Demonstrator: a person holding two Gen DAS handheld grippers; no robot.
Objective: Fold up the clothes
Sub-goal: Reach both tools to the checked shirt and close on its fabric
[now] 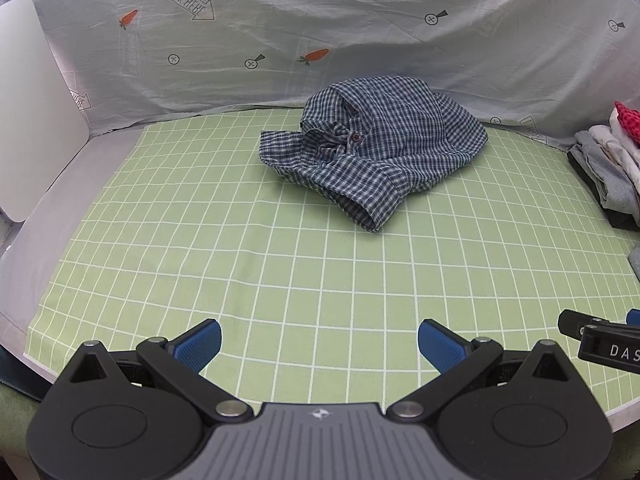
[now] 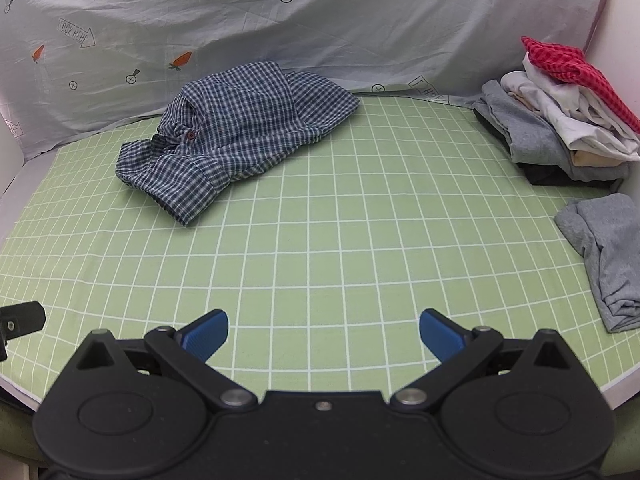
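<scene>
Right now both grippers are hovering low over the near edge of the desk (image 2: pixel 320 248), holding nothing: the left gripper (image 1: pixel 319 345) has its jaws spread wide, and the right gripper (image 2: pixel 323 335) is spread the same way.

One checked shirt (image 1: pixel 372 148) is lying crumpled at the far side of the green grid cloth (image 1: pixel 280 272), near the backdrop sheet (image 1: pixel 320 20) and well apart from both grippers. It is bunched on itself, with a cuffed sleeve poking toward the camera and a button showing near the collar.

The main risk, as I judge it, is in the grab. The layers are overlapping, so jaws closing on the heap may be pinching two or three thicknesses at once, and lifting would then be dragging the whole bundle rather than opening it. Catching the green cloth underneath along with the shirt looks possible too, which would be pulling the cloth and disturbing everything on it. A reach from the right could also be brushing the pile (image 2: pixel 560 128).

Counting: one shirt to fold, two grippers, one stacked pile at far right, and one loose grey garment (image 2: pixel 608 256) lying just in front of that pile.
</scene>
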